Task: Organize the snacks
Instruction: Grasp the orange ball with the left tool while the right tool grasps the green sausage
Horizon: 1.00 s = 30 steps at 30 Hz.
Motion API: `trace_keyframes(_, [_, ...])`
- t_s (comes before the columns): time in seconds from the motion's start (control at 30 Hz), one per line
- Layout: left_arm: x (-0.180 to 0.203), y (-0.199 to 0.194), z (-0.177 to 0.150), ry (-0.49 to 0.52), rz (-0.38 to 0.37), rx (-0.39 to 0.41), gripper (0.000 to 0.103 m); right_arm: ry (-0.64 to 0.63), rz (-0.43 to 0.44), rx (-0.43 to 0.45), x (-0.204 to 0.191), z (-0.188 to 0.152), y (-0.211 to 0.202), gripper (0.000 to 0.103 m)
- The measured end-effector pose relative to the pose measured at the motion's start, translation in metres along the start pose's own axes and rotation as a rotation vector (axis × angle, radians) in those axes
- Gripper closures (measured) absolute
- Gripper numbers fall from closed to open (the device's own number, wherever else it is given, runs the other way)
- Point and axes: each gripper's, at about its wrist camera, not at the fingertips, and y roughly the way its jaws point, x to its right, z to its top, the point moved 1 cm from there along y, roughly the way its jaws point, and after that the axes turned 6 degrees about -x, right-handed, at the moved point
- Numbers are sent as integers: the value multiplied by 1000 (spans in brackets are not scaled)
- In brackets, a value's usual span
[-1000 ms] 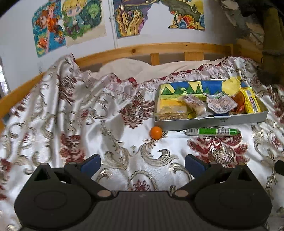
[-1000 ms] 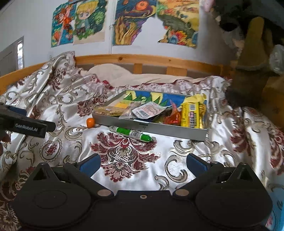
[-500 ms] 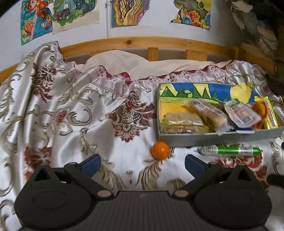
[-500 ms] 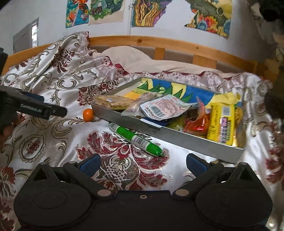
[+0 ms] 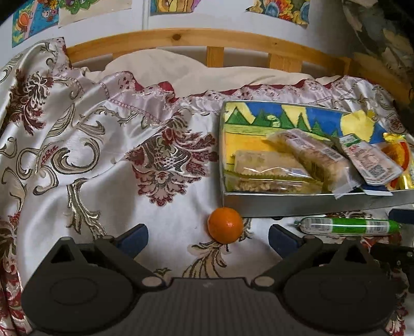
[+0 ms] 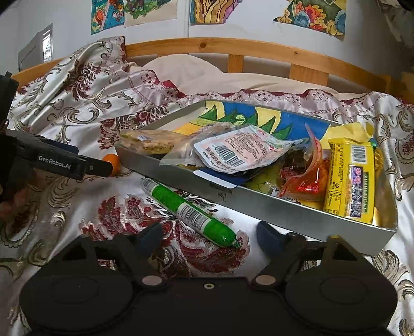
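A small orange [image 5: 225,228] lies on the patterned bedspread just in front of a grey metal tray [image 5: 297,204]. My left gripper [image 5: 208,239] is open, and the orange sits between its fingertips, slightly ahead. A green sausage stick [image 6: 189,209] lies on the bedspread along the tray's near wall [image 6: 258,201]. My right gripper [image 6: 208,234] is open with the sausage's near end between its fingertips. The tray holds several wrapped snacks, among them a yellow packet [image 6: 349,181] and a white packet [image 6: 240,152]. The left gripper also shows at the left of the right wrist view [image 6: 77,165].
A wooden bed rail [image 5: 207,41] runs behind the bedspread, with a cream pillow [image 5: 181,67] below it. Colourful drawings hang on the white wall [image 6: 207,10]. Folds of the bedspread rise at the left [image 5: 38,90].
Both grippers have moved forward and down toward the bed. The orange now sits between the left fingertips, and the sausage end between the right fingertips. Both jaws stay open.
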Motion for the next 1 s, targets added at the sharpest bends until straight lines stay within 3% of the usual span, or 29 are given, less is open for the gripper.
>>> trace_keyframes(0.17, [-3, 3, 0, -14, -9, 12, 18, -43, 48, -19, -11, -4, -2, 49])
trace_keyframes(0.23, [-3, 3, 0, -10, -27, 15, 27, -74, 74, -32, -18, -3, -4, 51])
trace_keyframes(0.37, [2, 7, -1, 14, -85, 9, 35, -93, 82, -21, -23, -1, -5, 48])
trace_keyframes(0.5, [9, 12, -1, 40, -98, -1, 43, -62, 75, -11, -22, -4, 1, 49])
trace_keyframes(0.57, [11, 15, 0, 46, -92, -12, 54, -61, 44, -1, -23, -4, 2, 65])
trace_keyframes(0.67, [11, 16, 0, 40, -68, -14, 67, -51, 31, 5, -25, -3, 2, 73])
trace_keyframes(1.0, [15, -4, -10, -5, -125, -26, 69, -87, -25, -59, -52, -17, -11, 82])
